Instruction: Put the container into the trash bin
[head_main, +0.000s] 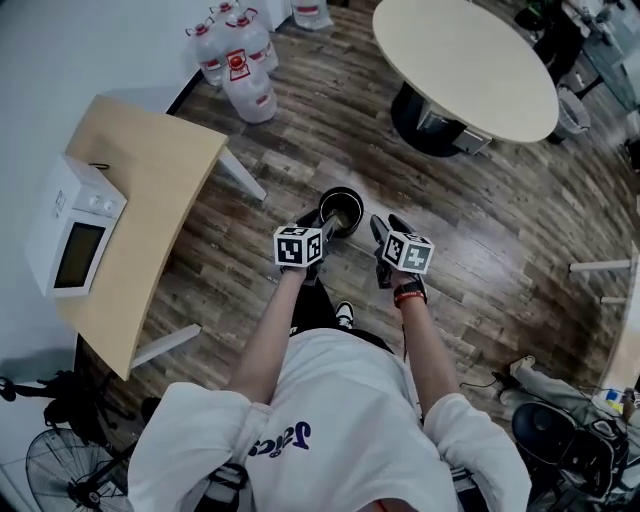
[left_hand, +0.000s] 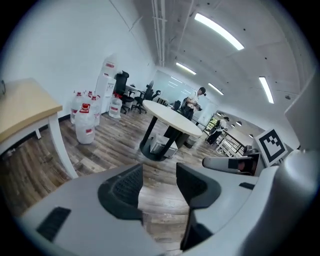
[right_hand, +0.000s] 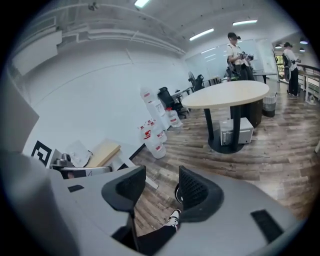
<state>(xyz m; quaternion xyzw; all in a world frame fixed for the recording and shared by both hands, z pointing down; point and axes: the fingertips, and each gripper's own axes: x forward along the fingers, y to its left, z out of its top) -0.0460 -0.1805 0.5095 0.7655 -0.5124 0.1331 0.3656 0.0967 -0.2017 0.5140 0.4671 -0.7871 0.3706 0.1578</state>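
Observation:
A black round trash bin (head_main: 341, 208) stands on the wood floor just beyond my two grippers. No container shows in any view, and I cannot make out what lies inside the bin. My left gripper (head_main: 318, 218) is held just left of the bin, jaws open around bare floor (left_hand: 159, 177). My right gripper (head_main: 384, 230) hangs just right of the bin, also open with nothing between its fingers (right_hand: 162, 185). In the right gripper view a sliver of the bin's rim (right_hand: 177, 192) peeks out behind the right finger, above the person's shoe (right_hand: 173, 218).
A wooden desk (head_main: 160, 170) with a white microwave (head_main: 75, 225) stands to the left. Several water jugs (head_main: 240, 60) sit by the wall. A round table (head_main: 465, 60) on a black pedestal is beyond the bin. A fan (head_main: 70, 470) is at the lower left.

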